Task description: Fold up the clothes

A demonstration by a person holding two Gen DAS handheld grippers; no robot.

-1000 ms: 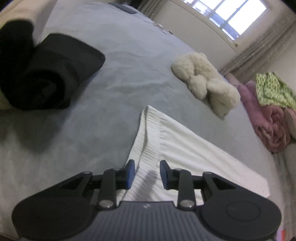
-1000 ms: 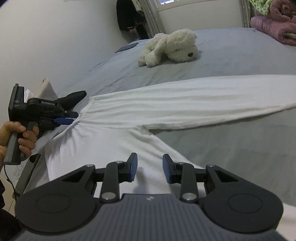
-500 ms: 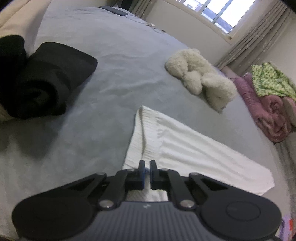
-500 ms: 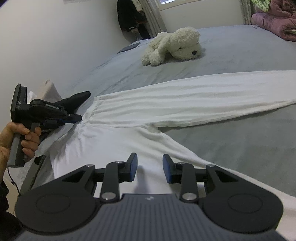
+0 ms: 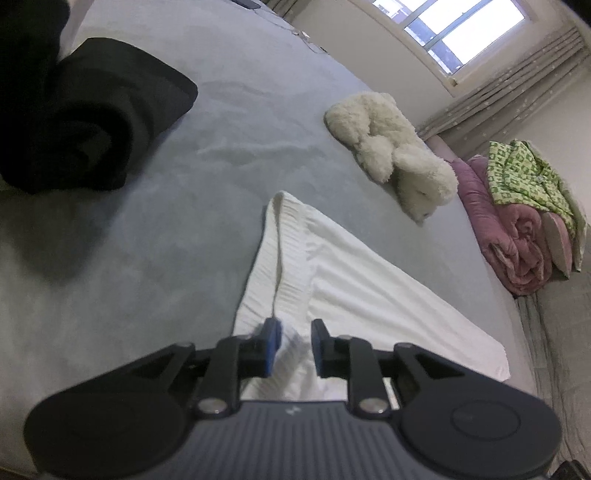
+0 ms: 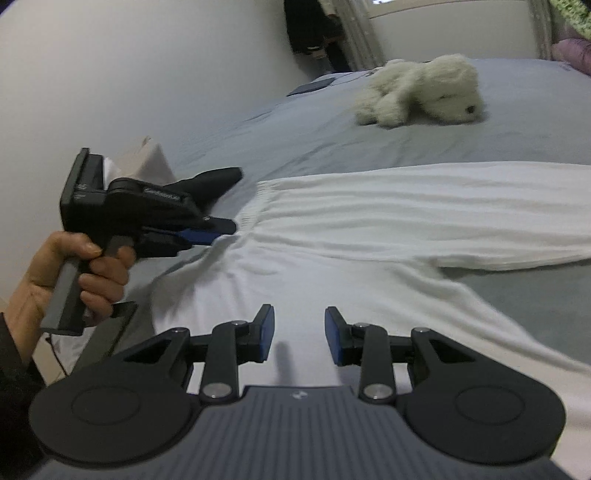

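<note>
Since a second ago the left gripper [image 5: 293, 341] has closed on the waistband and its jaws are now opening again, with white cloth between the pads but not pinched; the right gripper [image 6: 299, 334] has slid sideways over the cloth, and the toy [image 6: 424, 90] now sits further right in its view. The right jaws stand partly open above the trousers [image 6: 369, 236], holding nothing. The trousers lie flat on the bed [image 5: 147, 240]; the gathered waistband is at the left gripper, one leg runs off to the right, and the other comes toward the right gripper. Left of the waistband is a wide bare stretch of bed, bounded further left by a black roll [image 5: 88, 122]. Between the far leg and the toy the sheet is also bare. The left view alone shows the window [image 5: 450, 29], the curtain [image 5: 517, 88] and a pink and green bedding pile [image 5: 524, 229] at the bed's right edge. The right view alone shows the hand [image 6: 66, 273] on the left gripper's handle, the wall [image 6: 129, 74] along the bed's left side, and dark clothes [image 6: 314, 26] hanging in the far corner.
</note>
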